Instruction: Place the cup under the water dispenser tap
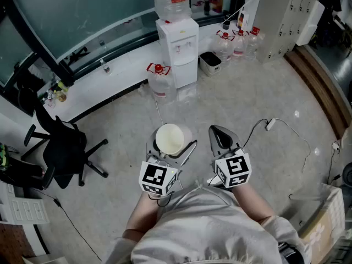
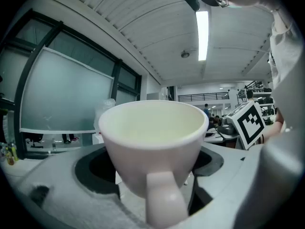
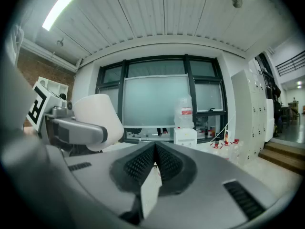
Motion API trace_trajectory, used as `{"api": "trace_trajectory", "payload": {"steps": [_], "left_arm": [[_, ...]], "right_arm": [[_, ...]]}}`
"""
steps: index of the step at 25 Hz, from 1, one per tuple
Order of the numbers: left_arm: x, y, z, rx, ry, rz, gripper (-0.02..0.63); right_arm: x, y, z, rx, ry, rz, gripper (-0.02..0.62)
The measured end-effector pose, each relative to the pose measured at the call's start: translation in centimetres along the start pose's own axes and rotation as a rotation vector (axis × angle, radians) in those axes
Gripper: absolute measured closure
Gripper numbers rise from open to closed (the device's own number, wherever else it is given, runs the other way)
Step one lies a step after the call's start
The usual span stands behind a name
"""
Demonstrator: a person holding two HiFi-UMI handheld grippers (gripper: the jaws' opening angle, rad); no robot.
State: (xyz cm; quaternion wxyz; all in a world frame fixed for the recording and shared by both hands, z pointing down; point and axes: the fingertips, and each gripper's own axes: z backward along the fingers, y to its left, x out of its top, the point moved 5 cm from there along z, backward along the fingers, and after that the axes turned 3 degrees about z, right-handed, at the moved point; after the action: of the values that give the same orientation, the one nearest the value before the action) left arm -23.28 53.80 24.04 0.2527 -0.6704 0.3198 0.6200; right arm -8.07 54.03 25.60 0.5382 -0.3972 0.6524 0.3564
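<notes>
Closest in, the person's forearms carry both grippers out over bare floor. On the left gripper (image 1: 170, 146), the jaws stand wide and clamp the body of the white cup (image 1: 169, 138), which sits upright, mouth up and empty, with its handle turned back toward the holder. Beside it, the right gripper (image 1: 219, 132) has its jaws pressed together on nothing.

The water dispenser (image 1: 179, 51) stands well apart, against the window wall, with a spare water bottle (image 1: 160, 82) on the floor at its left foot. The step in hand looks like carrying. Keep the cup level, approach from the dispenser's front, clear of that bottle, and let go only once the base rests squarely under the tap.
</notes>
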Motion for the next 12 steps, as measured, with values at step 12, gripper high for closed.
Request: {"api": "trace_trajectory", "payload": {"steps": [12], "left_arm": [[-0.9,1.2,0.8,0.004,0.005,-0.005,0.152]], "right_arm": [[-0.6,1.5,-0.5,0.019,0.017,-0.006,0.568]]}}
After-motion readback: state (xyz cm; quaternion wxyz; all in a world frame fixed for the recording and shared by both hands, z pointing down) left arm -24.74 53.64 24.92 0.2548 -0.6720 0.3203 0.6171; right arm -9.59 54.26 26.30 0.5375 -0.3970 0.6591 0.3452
